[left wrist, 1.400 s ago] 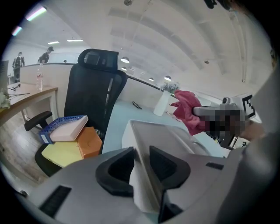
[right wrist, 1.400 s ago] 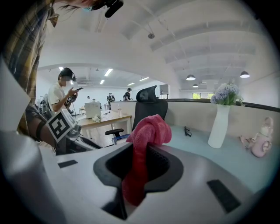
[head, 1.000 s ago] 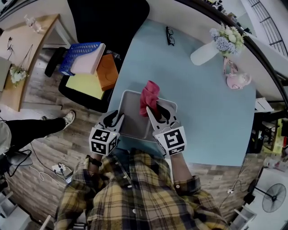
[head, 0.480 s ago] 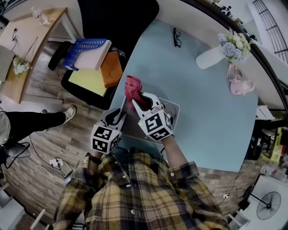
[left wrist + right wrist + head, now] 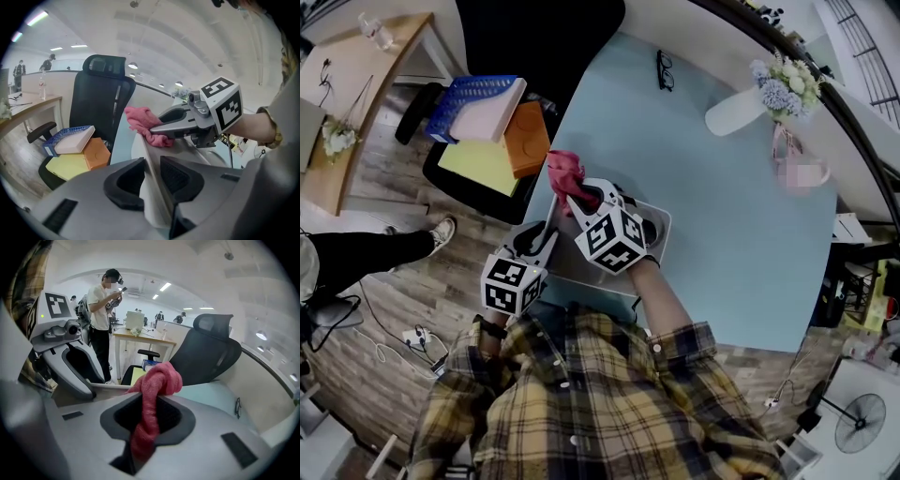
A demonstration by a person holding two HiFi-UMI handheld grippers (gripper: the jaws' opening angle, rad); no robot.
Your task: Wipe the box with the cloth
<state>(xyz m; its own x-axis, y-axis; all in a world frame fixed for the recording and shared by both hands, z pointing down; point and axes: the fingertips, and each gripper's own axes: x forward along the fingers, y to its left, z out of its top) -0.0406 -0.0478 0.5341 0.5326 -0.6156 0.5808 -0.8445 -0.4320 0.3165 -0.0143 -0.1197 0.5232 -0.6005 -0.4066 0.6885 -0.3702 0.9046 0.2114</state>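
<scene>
box (image 5: 581, 274) is seen at the near left edge of the light blue table (image 5: 722, 187), just in front of the person. its left wall is clamped between the jaws of the left gripper (image 5: 546, 230). a pink cloth (image 5: 566, 170) is pinched in a bunch by the right gripper (image 5: 575, 194) and is laid against the far end of that wall's rim, at the box's far left corner.
</scene>
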